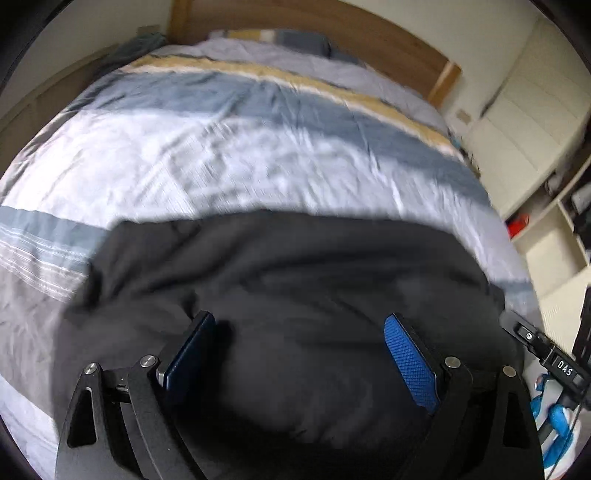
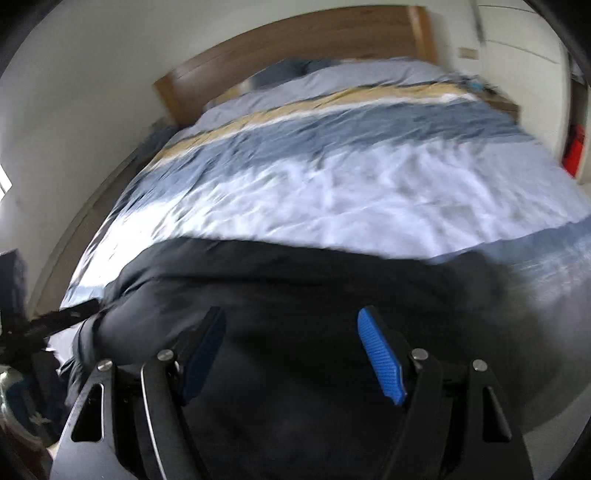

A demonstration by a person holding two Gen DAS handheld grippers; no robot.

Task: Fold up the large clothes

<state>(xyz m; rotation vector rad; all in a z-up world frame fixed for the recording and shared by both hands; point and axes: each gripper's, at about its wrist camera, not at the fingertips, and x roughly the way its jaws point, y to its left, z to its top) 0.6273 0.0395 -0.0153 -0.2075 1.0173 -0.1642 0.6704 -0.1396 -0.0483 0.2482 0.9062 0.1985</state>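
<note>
One black garment [image 1: 295,280] lies bunched at the near end of the striped duvet [image 1: 229,147], under both grippers. The left gripper [image 1: 299,332] and right gripper [image 2: 291,328] hang spread above it, pinching nothing.

Both cameras sit just behind their own tool, looking steeply down and forward along its fingers from the foot of the bed [image 1: 221,155]. The left view faces the headboard [image 1: 332,33] with shelves [image 1: 554,236] at its right edge. The right view sits close beside it, angled alike. Both share the dark garment [image 1: 295,288] close below, the striped duvet [image 2: 369,177] and the headboard.
</note>
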